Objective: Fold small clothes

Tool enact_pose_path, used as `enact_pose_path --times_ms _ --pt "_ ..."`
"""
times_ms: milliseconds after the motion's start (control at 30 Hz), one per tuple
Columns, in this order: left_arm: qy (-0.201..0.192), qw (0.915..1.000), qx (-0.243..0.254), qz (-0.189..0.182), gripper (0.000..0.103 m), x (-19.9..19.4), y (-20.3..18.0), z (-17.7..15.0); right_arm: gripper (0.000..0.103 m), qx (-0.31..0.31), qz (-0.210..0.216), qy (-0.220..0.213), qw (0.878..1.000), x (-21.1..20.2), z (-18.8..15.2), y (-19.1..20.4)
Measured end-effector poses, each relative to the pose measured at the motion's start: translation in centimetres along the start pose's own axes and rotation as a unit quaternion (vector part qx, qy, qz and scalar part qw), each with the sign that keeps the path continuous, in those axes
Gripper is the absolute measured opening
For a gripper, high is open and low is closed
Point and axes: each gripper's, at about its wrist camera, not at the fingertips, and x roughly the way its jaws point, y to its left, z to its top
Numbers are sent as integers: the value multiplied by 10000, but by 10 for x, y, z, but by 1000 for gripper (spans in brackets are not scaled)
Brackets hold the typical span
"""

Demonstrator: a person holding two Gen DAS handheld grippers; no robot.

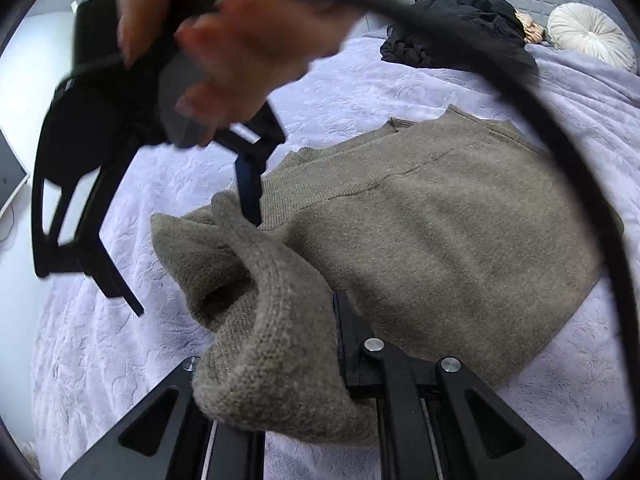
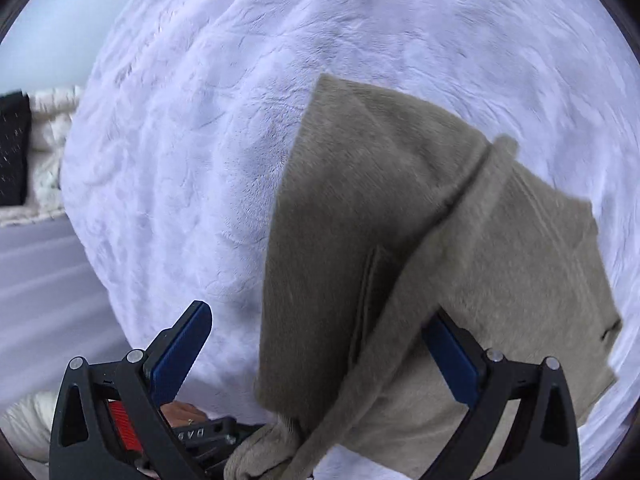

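Left gripper (image 1: pixel 320 344) clamped on sweater (image 1: pixel 440 232); right gripper (image 2: pixel 320 356) spread wide, gripping nothing.

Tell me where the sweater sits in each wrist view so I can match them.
Left wrist: sweater fills centre and right, one edge bunched in the left gripper.
Right wrist: sweater lower right, between the right gripper's open fingers.
Shared landmark: lilac blanket underneath.

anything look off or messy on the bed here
Yes. The olive sweater isn't flat: its sleeve is bunched in the left tool. A black clothes heap sits crumpled by the headboard. The right tool hangs open, holding nothing.
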Motion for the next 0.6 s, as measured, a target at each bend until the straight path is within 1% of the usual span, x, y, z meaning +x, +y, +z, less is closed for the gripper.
enact_pose_path --times_ms 67,133,167,200,233,267,333,400,467,533,600 --pt "-48 10000 47 18 12 -2 -2 1 103 -119 -196 33 9997 6 10 6" --pt "-35 10000 -11 20 12 -2 -1 3 102 -170 -438 36 9989 10 14 8" --pt "-14 10000 -63 6 12 -1 1 3 99 -176 -585 24 9981 15 16 5" --pt "2 10000 -98 2 12 -1 2 4 70 -167 -699 -17 9974 15 14 4" --pt "39 9999 -145 13 12 -1 4 5 24 -103 -897 -86 9959 13 12 0" --pt "33 9998 -196 -46 12 -3 7 6 21 14 -915 -220 9956 8 9 -8" --pt "-36 9996 -235 -132 12 -9 9 11 20 271 -463 -534 9971 -8 -2 -25" --pt "-112 9994 -237 -242 12 -16 8 17 20 465 -121 -826 9954 -25 -17 -43" --pt "-192 9989 -254 -354 12 -25 4 28 20 674 284 -1119 9910 -44 -36 -63" --pt "-293 9984 -235 -417 12 -33 -3 43 20 887 568 -1369 9850 -60 -52 -79" --pt "-410 9978 -179 -487 12 -43 -13 58 20 973 818 -1711 9770 -81 -72 -92"
